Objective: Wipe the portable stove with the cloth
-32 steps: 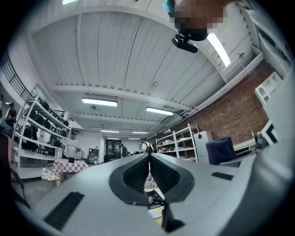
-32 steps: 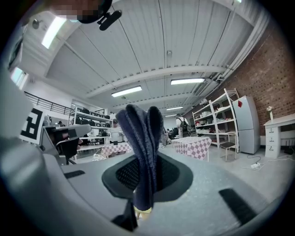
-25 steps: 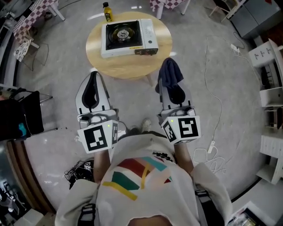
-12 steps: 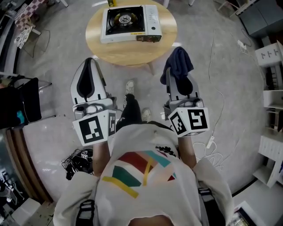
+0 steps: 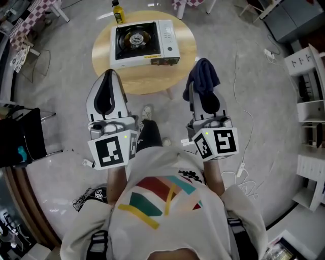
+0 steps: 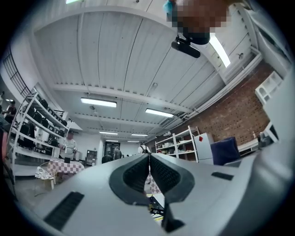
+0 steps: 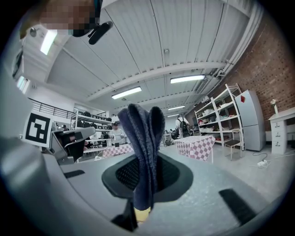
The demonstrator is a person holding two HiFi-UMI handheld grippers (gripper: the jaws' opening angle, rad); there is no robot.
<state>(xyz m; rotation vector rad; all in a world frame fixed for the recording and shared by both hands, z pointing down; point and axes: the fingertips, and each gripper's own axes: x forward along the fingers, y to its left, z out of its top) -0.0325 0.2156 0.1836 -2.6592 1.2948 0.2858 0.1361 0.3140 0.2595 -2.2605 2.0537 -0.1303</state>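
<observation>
One round wooden table up front; portable stove on top, well apart from both grippers; left gripper jaws pressed together, nothing between; right gripper clamped on dark blue cloth; yellow bottle behind stove.

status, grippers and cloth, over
Left gripper shut, empty. Right gripper shut on cloth, both held clear of the portable stove. Stove sits on round table, cloth not on it yet.

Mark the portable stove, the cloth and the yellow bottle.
portable stove [image 5: 143,43], head view, black top plate.
cloth [image 5: 203,76], head view, middle of the bunched fabric.
yellow bottle [image 5: 118,14], head view, its body.
</observation>
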